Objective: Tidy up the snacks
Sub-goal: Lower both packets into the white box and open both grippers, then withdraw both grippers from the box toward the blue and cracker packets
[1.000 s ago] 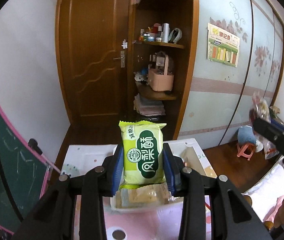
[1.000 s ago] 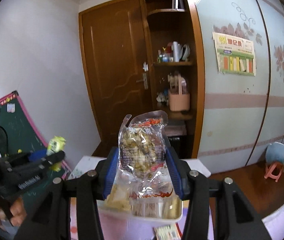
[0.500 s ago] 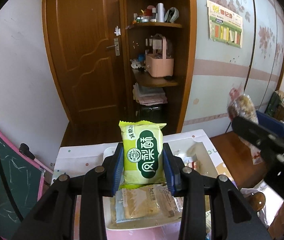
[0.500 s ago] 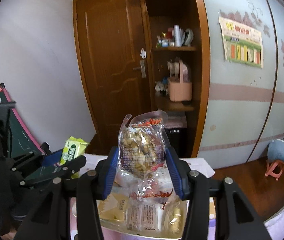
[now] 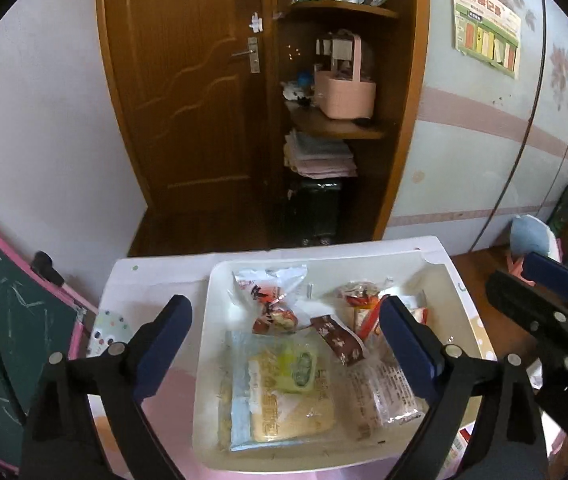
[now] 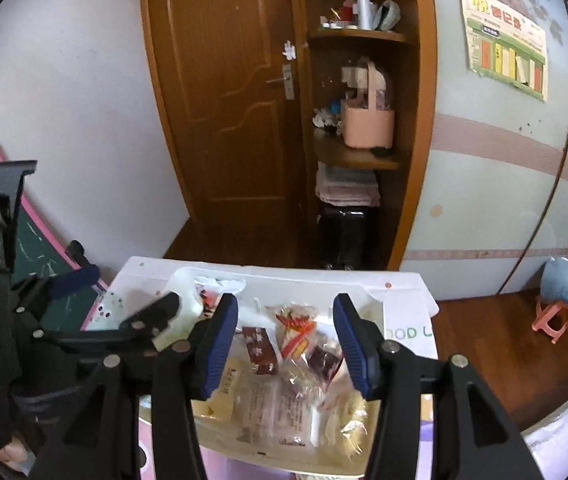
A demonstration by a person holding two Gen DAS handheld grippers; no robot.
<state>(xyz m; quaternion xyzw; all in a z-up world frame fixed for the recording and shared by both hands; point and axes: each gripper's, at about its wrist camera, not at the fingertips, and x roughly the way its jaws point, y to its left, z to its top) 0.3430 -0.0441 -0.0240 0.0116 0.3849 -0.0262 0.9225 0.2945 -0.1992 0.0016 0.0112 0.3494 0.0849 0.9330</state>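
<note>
From the left wrist, the left gripper hangs over a white tray on a small table, its blue-padded jaws spreading wide with nothing pinched between them. Below the gap, a green pastry packet lies flat on a larger clear-wrapped biscuit pack, near the tray's front. A brown wrapper and red-printed snack bags lie farther back in the tray. The right gripper shows at the right edge, beside the tray. From the right wrist, the right gripper is above the same tray, jaws parting slightly and touching no snack; a clear bag of nuts lies in the tray below them, among other wrapped snacks. The left gripper reaches in from the left, a fingertip of the person's hand visible under it.
</note>
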